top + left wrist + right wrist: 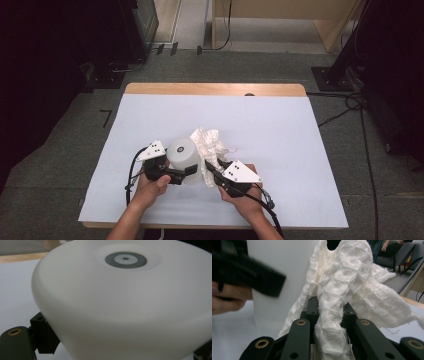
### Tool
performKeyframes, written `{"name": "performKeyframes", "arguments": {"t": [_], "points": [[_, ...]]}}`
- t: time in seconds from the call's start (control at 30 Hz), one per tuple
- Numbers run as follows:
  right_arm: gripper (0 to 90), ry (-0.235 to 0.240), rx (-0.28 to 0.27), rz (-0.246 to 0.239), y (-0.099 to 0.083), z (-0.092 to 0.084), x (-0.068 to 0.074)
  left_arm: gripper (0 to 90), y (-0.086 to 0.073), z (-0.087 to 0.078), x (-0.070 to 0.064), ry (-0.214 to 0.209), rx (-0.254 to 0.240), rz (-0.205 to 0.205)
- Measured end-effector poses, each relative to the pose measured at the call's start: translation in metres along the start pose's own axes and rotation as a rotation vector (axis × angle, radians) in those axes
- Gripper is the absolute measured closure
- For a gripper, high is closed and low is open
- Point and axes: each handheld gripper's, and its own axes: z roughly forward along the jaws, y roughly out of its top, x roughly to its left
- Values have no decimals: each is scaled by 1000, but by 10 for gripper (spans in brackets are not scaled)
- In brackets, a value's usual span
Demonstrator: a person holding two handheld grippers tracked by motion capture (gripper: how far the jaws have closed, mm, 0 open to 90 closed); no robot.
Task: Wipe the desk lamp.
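R gripper (210, 169): jaws clenched on a white cloth (342, 290). In the R gripper view a bunched strand of the waffle-weave fabric runs down between the two black jaws and is pinched there; the rest fans up and out past the tips. In the high view the cloth (210, 142) lies crumpled just beyond the gripper, against the R side of the jar, one loose end trailing R onto the table.

L gripper (186, 172): jaws spread wide round a white jar (181, 159), one on each side of its wall; grasping it. The L gripper view has the jar (125, 305) very close, domed top with a grey ring mark at centre, one black jaw at lower L, the other just at the lower R corner. Jar stands upright on the table, lid on; contents can't be told.

Both hands come in from the near edge, grippers close together, jar between them. The L gripper's jaw also crosses the upper L of the R gripper view, in front of the jar wall.

Room: table (280, 130) covered by a pale sheet, wood strip bare at the far edge. Work sits centre, a bit toward the near edge. Wide open surface to L, R and far side; near edge is closer, w/ forearms over it. Floor around is grey carpet, cables at R.
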Motion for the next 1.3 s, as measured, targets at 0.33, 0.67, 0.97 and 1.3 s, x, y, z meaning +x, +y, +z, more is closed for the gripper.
{"name": "performKeyframes", "arguments": {"t": [0.33, 0.67, 0.97, 1.3], "points": [[749, -23, -40, 25, 9, -9, -7, 85, -1, 11, -12, 4, 40, 62], [747, -9, 27, 25, -6, 2, -8, 85, 1, 1, -4, 84, -18, 49], [747, -94, -18, 72, 3, -14, -30, 84, -13, 16, -1, 323, 45, 158], [747, -159, -47, 105, 7, -26, -47, 83, -22, 20, 9, 378, 83, 162]]}}
